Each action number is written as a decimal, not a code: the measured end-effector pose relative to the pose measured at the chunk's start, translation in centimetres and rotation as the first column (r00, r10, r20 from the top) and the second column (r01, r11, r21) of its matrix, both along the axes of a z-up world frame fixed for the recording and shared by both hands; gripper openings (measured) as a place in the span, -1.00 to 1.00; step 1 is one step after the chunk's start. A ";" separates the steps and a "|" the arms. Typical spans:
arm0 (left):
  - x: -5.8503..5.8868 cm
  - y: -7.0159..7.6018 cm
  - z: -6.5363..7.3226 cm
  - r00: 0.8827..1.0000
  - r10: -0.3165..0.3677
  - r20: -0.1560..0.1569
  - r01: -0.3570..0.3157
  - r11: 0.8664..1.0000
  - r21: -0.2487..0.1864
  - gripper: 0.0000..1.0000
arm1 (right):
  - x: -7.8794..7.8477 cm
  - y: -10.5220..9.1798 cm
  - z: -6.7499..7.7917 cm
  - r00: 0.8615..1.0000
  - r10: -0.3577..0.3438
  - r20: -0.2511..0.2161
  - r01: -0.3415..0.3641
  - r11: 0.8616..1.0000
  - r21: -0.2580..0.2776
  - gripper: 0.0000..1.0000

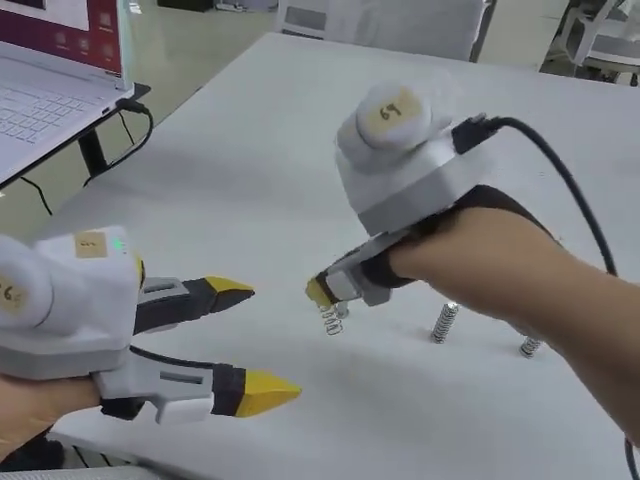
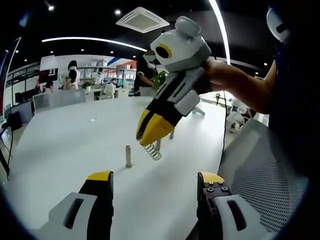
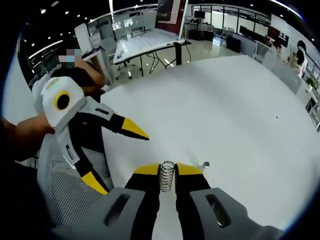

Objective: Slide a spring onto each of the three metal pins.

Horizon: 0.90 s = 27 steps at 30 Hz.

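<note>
right gripper (image 1: 322,292): clamped on the spring (image 3: 167,176), which stands between its yellow tips with the lower coils hanging free.
spring: just beside the bare pin (image 2: 128,156) and not yet over it; whether its lowest coil touches the table (image 1: 250,150) cannot be told.
bare pin: upright on the table, a little ahead and to the right of the jaws in the right gripper view.
step: judged to be the last of three, since the nearer loaded pin (image 1: 444,322) and the farther loaded pin (image 1: 530,347) each already wear a spring.
next move: calls for setting the spring's open lower end over the pin top, in line with the pin, then lowering and letting go; the soft coil could snag on the pin's rim if it is off centre.
left gripper (image 1: 250,342): jaws apart, holding nothing, hovering near the table's near edge, apart from the pin.
open room: bare table lies beyond and to the left of the bare pin; the loaded pins stand close under the right forearm.
edges: the laptop (image 1: 40,105) sits past the left edge; the cable (image 1: 570,180) trails behind the right gripper.
</note>
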<state>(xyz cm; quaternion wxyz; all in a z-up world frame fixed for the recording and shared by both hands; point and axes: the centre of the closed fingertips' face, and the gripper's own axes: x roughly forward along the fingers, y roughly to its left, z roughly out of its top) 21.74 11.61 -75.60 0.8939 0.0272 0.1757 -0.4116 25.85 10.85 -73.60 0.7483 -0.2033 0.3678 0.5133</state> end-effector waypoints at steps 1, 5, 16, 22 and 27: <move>0.1 -0.1 0.2 1.000 -0.002 0.003 0.002 1.000 -0.007 0.24 | -0.3 0.0 0.9 1.000 0.003 0.006 -0.003 1.000 0.021 -0.84; 0.5 -0.8 1.5 1.000 -0.011 0.022 0.012 0.999 -0.037 0.18 | -1.1 0.0 3.2 1.000 0.010 0.028 -0.012 0.997 0.073 -0.84; 0.6 -2.1 5.5 0.997 -0.048 0.060 0.057 0.983 -0.175 -0.20 | -3.5 1.2 5.7 0.997 0.049 0.058 -0.058 0.985 0.163 -0.84; 0.3 -2.6 5.7 0.995 -0.068 0.076 0.080 0.982 -0.172 -0.42 | -4.0 1.8 6.4 0.997 0.046 0.056 -0.056 0.977 0.205 -0.84; 0.2 -2.8 6.1 0.990 -0.077 0.118 0.096 0.982 -0.165 -0.71 | -4.0 1.8 6.5 0.997 0.045 0.055 -0.055 0.975 0.214 -0.84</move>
